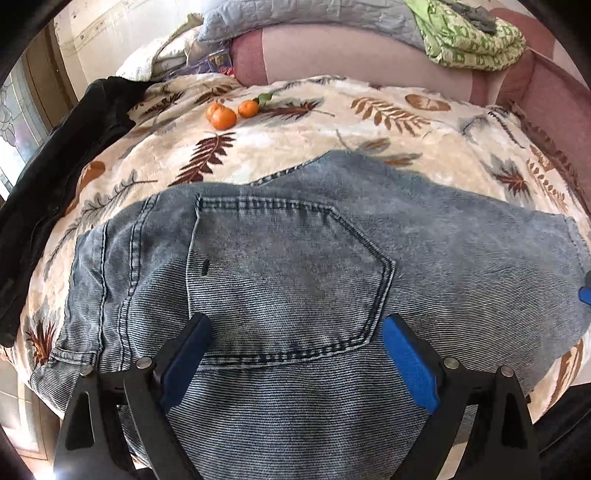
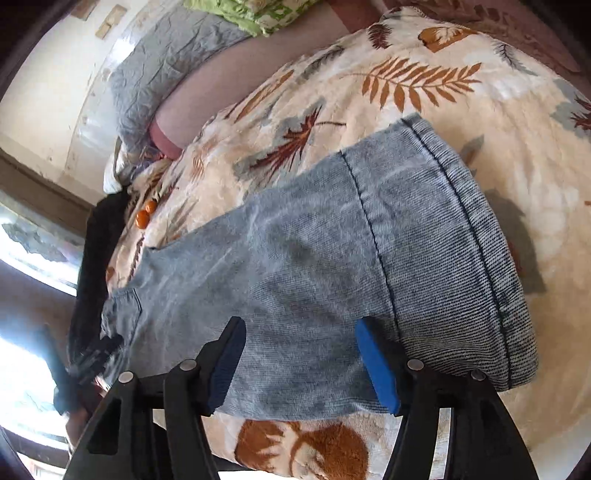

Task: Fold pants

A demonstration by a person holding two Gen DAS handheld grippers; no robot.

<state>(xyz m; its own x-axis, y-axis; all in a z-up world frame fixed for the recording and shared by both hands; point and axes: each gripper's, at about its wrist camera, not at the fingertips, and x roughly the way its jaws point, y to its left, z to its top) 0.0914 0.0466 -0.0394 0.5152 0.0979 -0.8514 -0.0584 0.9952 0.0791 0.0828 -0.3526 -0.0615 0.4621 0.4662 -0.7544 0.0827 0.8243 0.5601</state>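
Light blue washed jeans (image 1: 295,258) lie folded lengthwise on a leaf-print blanket (image 1: 332,122). The waist end with its back pocket (image 1: 280,273) is to the left, and the leg hems (image 2: 461,258) lie to the right. My left gripper (image 1: 297,325) hovers open over the back pocket, its blue pads wide apart and clear of the cloth. My right gripper (image 2: 300,328) stands open over the lower leg near the front edge of the jeans, with denim below the gap and nothing pinched. A blue tip (image 1: 585,291) shows at the right edge of the left wrist view.
Three mandarins (image 1: 227,112) sit on the blanket behind the jeans. A black garment (image 1: 55,177) lies along the left edge. Behind are a pink cushion back (image 1: 351,55), a grey quilt (image 1: 295,18) and a folded green blanket (image 1: 476,40). A window (image 2: 33,236) lies to the left.
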